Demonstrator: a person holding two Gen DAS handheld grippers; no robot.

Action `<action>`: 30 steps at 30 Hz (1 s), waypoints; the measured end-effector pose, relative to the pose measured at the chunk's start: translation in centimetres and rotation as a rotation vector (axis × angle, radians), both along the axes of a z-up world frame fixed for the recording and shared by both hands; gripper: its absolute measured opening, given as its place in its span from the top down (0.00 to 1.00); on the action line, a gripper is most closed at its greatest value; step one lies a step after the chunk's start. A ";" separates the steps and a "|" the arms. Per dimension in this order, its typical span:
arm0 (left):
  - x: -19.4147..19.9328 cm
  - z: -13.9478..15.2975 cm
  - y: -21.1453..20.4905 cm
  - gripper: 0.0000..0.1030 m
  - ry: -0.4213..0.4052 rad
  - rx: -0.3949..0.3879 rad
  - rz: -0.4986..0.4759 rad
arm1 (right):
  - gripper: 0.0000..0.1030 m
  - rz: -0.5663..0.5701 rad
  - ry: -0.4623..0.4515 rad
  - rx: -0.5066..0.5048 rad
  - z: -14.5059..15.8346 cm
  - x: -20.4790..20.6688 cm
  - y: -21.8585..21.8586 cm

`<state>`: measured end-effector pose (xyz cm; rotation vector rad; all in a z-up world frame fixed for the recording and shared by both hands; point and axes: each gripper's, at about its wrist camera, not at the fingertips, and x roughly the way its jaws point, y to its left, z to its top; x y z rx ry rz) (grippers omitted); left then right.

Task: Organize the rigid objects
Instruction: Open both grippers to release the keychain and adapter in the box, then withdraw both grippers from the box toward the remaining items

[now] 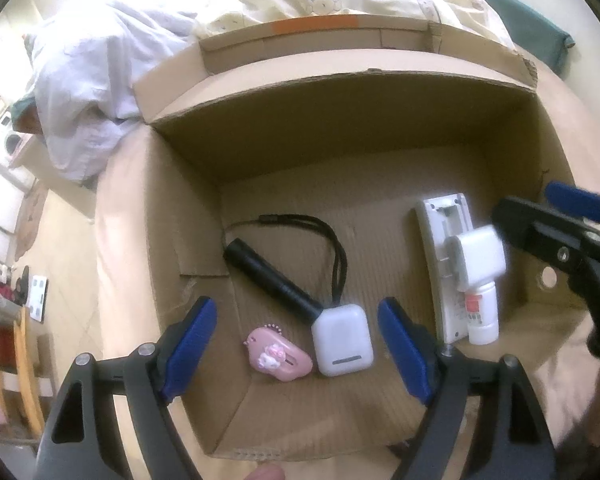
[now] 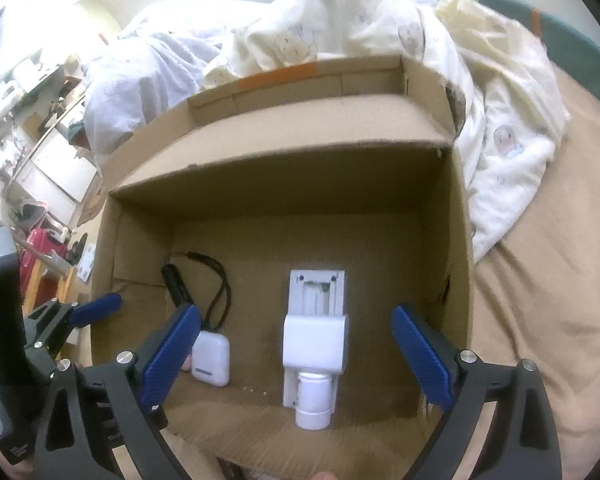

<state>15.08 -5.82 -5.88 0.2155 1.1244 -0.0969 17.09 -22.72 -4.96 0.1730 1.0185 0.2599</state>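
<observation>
An open cardboard box (image 1: 340,128) (image 2: 284,168) lies on a bed. Inside lie a black flashlight (image 1: 268,276) with a strap, a pink charm case (image 1: 278,356), a white earbud case (image 1: 342,340) (image 2: 211,356), a white remote (image 1: 444,240) (image 2: 318,292) lying face down, and a white spray bottle (image 1: 478,276) (image 2: 314,360) on top of the remote. My left gripper (image 1: 296,348) is open and empty above the pink case and earbud case. My right gripper (image 2: 296,356) is open and empty above the bottle; it also shows in the left wrist view (image 1: 556,216).
Crumpled white and cream bedding (image 2: 340,32) is heaped behind the box. A tan bedsheet (image 2: 540,280) spreads to the right. The box flaps (image 2: 300,80) stand open at the back. Furniture and clutter (image 2: 28,128) sit on the floor at the left.
</observation>
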 end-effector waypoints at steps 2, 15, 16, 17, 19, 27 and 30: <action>0.0 0.0 0.0 0.21 -0.004 0.006 0.000 | 0.00 -0.007 -0.054 -0.060 0.5 -0.5 -0.1; -1.1 1.7 0.9 0.21 -0.035 0.001 0.025 | 0.00 -0.015 -0.072 -0.100 1.2 -1.4 0.3; -1.2 2.0 1.1 0.21 -0.031 -0.010 0.029 | 0.00 -0.017 -0.065 -0.100 1.1 -1.5 0.3; -1.3 2.3 1.3 0.21 -0.027 -0.019 0.032 | 0.00 -0.019 -0.063 -0.100 1.2 -1.7 0.2; -1.5 3.0 1.5 0.21 -0.024 -0.013 0.042 | 0.00 -0.019 -0.068 -0.093 1.7 -2.1 0.1; -4.0 6.3 2.9 0.21 -0.058 -0.040 0.057 | 0.00 -0.018 -0.082 -0.078 3.6 -4.3 -0.4; -5.4 7.0 3.6 0.21 -0.062 -0.065 0.074 | 0.00 -0.008 -0.084 -0.092 4.3 -5.5 -0.4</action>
